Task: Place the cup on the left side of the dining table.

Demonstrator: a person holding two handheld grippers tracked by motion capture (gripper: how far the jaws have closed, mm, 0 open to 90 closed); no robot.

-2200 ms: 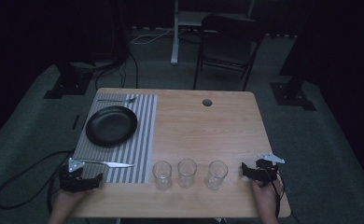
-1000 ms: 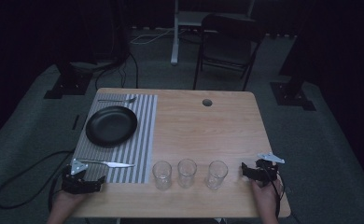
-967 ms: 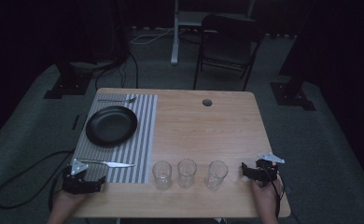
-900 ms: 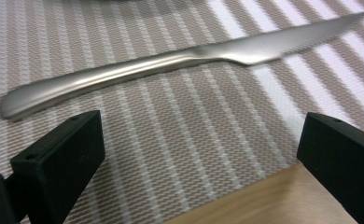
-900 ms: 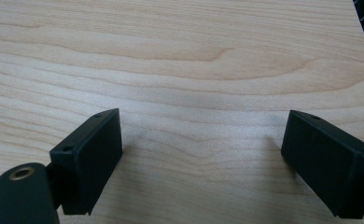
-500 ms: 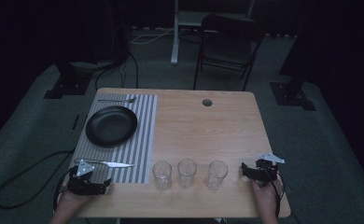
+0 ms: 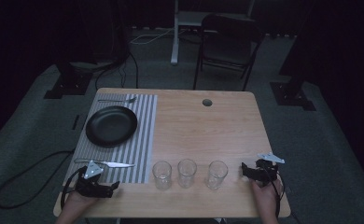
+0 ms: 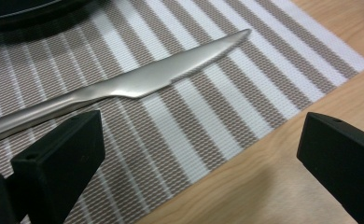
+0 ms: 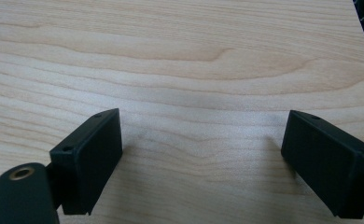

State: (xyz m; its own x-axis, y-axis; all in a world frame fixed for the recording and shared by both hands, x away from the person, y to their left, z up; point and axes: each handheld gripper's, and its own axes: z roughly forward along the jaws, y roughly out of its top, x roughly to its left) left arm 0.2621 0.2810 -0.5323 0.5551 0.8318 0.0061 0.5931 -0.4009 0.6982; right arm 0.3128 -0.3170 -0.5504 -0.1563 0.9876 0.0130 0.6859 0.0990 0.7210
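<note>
The knife point(image 7: 106, 163) lies flat on the striped placemat point(image 7: 143, 140), its long axis running across the table, blade tip toward the glasses and handle toward the mat's left edge. In your left gripper view the knife point(image 8: 124, 86) runs on a slant just beyond the jaws, not between them. Your left gripper point(image 7: 106, 187) sits just near of it at the table's point(image 7: 208, 126) front left corner, jaws spread wide and holding nothing. Behind the knife sits the black plate point(image 7: 111, 125), with a fork point(image 7: 117, 100) at the mat's far edge. Three glasses point(image 7: 187, 172) stand in a row to the right, bare wood beyond them. Your right gripper point(image 7: 246, 171) rests near the front right corner, jaws likewise wide apart over bare wood.
</note>
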